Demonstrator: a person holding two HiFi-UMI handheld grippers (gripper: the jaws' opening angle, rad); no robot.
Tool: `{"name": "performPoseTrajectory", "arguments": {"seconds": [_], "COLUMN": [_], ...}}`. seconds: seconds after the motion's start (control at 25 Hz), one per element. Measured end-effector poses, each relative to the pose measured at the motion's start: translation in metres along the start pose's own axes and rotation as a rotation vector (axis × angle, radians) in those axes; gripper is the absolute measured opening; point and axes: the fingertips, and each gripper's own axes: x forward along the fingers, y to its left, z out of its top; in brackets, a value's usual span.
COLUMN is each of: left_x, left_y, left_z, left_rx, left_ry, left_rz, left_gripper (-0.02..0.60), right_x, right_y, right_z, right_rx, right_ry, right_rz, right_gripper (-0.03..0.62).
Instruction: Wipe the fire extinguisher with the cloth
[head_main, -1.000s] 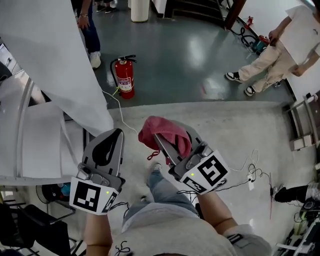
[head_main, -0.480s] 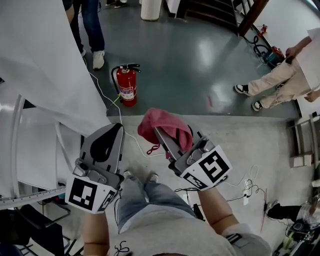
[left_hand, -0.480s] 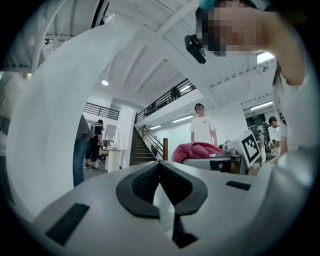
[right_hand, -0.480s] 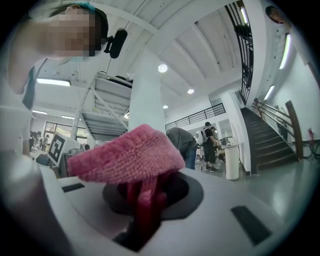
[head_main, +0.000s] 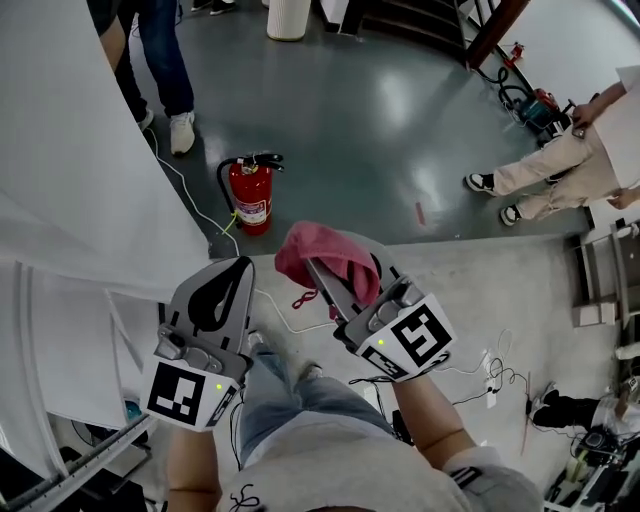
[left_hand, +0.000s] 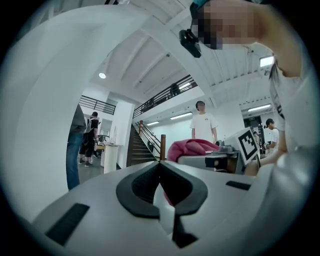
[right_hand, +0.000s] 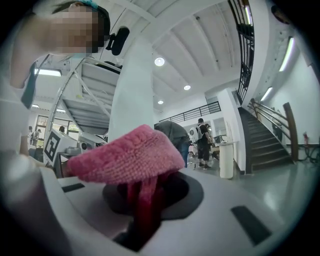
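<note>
**Q:** Head view: position of the fire extinguisher (head_main: 251, 195)?

**A:** Upright on the dark floor (head_main: 380, 130), long axis vertical, handle and hose at the top. Ahead of both grippers and slightly to the left; well apart from each, no contact.

**Q:** Position of the cloth (head_main: 330, 258)?

**A:** Pink and bunched, clamped in the right gripper (head_main: 318, 270), with the jaws closed on a fold and the bulk draped over the tips. Same grip confirmed in the right gripper view.

**Q:** Status of the left gripper (head_main: 238, 266)?

**A:** Jaws together, nothing between them. More nearly in line with the extinguisher, but carrying no cloth.

**Q:** Requirement for the coming move?

**A:** By judgement: close the gap forward and downward, bring the right gripper across to the left, then stroke along the vertical axis of the cylinder. Steady the top with the left gripper if needed.
</note>
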Motion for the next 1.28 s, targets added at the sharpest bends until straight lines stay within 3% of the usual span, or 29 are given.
{"name": "performPoseTrajectory", "arguments": {"seconds": [0.28, 0.48, 0.84, 1.04, 1.28], "left_x": [0.032, 0.051, 0.077, 0.085, 0.086], "left_y": [0.051, 0.068, 0.081, 0.094, 0.101], "left_z": [-0.033, -0.081, -0.206, -0.294, -0.381], "left_rx": [-0.016, -0.004, -0.005, 0.056, 0.066], "left_ry": [0.042, 0.032, -0.071, -0.051, -0.104], "left_rz": [-0.059, -0.053, -0.048, -0.015, 0.021], "left_gripper": [0.005, 0.005, 0.005, 0.005, 0.005], "right_x": [0.070, 0.090, 0.113, 0.134, 0.148], "right_y": [-0.029, -0.051, -0.099, -0.114, -0.119], "right_z": [-0.034, -0.087, -0.232, -0.310, -0.398], "right_rx": [-0.032, -0.060, -0.151, -0.197, -0.307], "right_ry": [0.006, 0.009, -0.003, -0.054, -0.088], "right_rz": [-0.015, 0.001, 0.027, 0.048, 0.078], "right_gripper": [0.067, 0.067, 0.067, 0.067, 0.067]}}
